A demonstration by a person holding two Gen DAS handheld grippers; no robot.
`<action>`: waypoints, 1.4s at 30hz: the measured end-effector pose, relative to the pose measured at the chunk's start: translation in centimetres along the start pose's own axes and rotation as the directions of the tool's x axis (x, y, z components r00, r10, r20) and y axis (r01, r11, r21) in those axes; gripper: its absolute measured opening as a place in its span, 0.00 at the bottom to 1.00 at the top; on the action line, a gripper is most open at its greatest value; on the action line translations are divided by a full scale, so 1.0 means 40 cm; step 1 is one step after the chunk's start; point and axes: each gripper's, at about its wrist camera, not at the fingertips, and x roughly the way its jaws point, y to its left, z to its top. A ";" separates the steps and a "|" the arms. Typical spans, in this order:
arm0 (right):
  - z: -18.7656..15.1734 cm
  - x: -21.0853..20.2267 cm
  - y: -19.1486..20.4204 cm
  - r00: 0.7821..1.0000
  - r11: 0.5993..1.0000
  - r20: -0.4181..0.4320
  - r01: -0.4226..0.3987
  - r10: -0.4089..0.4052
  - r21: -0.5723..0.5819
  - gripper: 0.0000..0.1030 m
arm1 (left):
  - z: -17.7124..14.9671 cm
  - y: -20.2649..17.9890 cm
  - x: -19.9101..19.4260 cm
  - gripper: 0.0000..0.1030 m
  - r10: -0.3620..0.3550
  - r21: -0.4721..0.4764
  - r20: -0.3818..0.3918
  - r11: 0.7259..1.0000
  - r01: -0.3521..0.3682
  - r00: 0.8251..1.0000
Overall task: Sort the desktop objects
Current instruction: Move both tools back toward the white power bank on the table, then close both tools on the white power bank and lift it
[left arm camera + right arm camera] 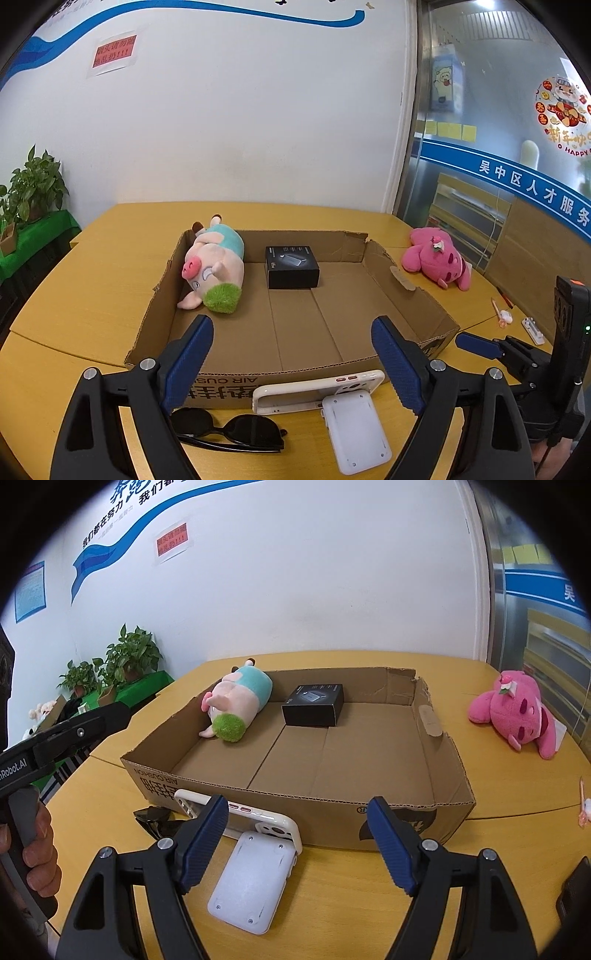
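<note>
Two pairs of tongs hang over the near edge of the yellow bench (92, 258), both with jaws spread wide and nothing between the pads. The left tongs (291, 354) have the sunglasses (229, 430) just below their left finger and a white rectangular device (354, 432) lying flat between the two fingers. Leaning on the cardboard tray's near wall, just ahead of these tongs, is a white phone case (317, 387), standing on its long edge.

The right tongs (295, 834) are equally empty; the white device lies just inside their left finger (205, 834), and that finger's tip overlaps the phone case in view (touching or not, I cannot tell).

Beyond both pairs, the cardboard tray (436, 746) holds a pig plush (236, 705) with a green tuft, lying against its far-left wall, and a black box (314, 705) near the far wall, apart from the plush. Well to the right of the right tongs, outside the tray, a pink plush (517, 712) lies on the bench.
</note>
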 end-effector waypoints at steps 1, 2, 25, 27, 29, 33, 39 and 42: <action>0.001 -0.003 0.001 1.000 1.000 0.003 0.001 -0.001 -0.005 0.75 | -0.002 -0.002 0.002 0.88 -0.002 0.003 -0.002 1.000 0.002 1.000; 0.002 -0.005 0.002 1.000 1.000 0.005 0.003 -0.003 -0.007 0.75 | -0.002 -0.005 0.002 0.88 -0.002 0.005 -0.003 1.000 0.002 1.000; -0.090 0.044 0.029 0.990 0.999 -0.134 -0.051 0.050 0.002 0.76 | -0.069 0.024 0.007 0.88 -0.023 0.001 -0.061 1.000 0.023 0.998; -0.122 0.061 0.046 0.981 0.996 -0.174 -0.083 0.083 0.006 0.76 | -0.079 0.023 0.010 0.88 -0.037 0.001 -0.075 0.999 0.037 0.996; -0.153 0.083 0.066 0.970 0.994 -0.215 -0.109 0.109 0.011 0.76 | -0.092 0.025 0.016 0.88 -0.046 -0.006 -0.092 0.999 0.045 0.995; -0.200 0.133 0.105 0.949 0.990 -0.282 -0.143 0.143 0.018 0.76 | -0.120 0.025 0.027 0.88 -0.050 -0.023 -0.139 0.999 0.048 0.989; -0.229 0.193 0.127 0.949 0.997 -0.312 -0.058 0.043 -0.041 0.75 | -0.157 0.036 0.022 0.88 -0.049 -0.017 -0.187 0.999 0.047 0.981; -0.235 0.191 0.125 0.948 0.997 -0.317 -0.051 0.028 -0.062 0.69 | -0.171 0.041 0.025 0.88 -0.067 -0.029 -0.203 0.998 0.063 0.977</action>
